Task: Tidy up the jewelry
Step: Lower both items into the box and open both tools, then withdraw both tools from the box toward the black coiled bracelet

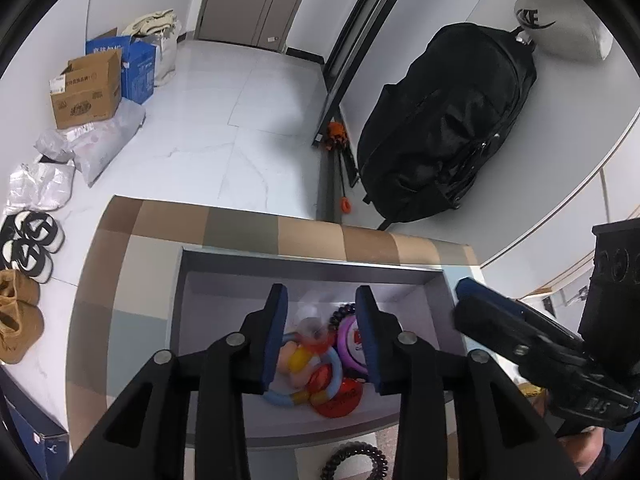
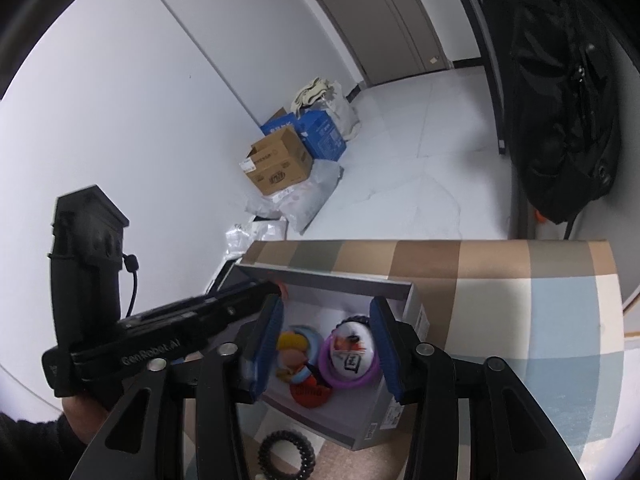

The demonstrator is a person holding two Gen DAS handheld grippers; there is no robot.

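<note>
A grey open box point(image 1: 308, 266) stands on a checked tablecloth point(image 1: 240, 222). It holds several small things: a purple ring point(image 1: 347, 344), a blue ring point(image 1: 332, 380), a red round piece point(image 1: 340, 398), a doll charm point(image 1: 294, 360). My left gripper point(image 1: 322, 300) is open and empty above the box. My right gripper point(image 2: 328, 308) is open and empty above the same box point(image 2: 404, 308), over the purple ring point(image 2: 352, 378) and doll charm point(image 2: 294, 354). A black spiral hair tie point(image 1: 356, 462) lies on the cloth in front of the box; it also shows in the right wrist view point(image 2: 286, 458).
A black backpack point(image 1: 452, 120) leans on the wall behind the table. Cardboard boxes point(image 1: 88, 88), bags and shoes point(image 1: 28, 248) lie on the floor at left. The right gripper's body point(image 1: 532, 344) reaches in at the box's right edge.
</note>
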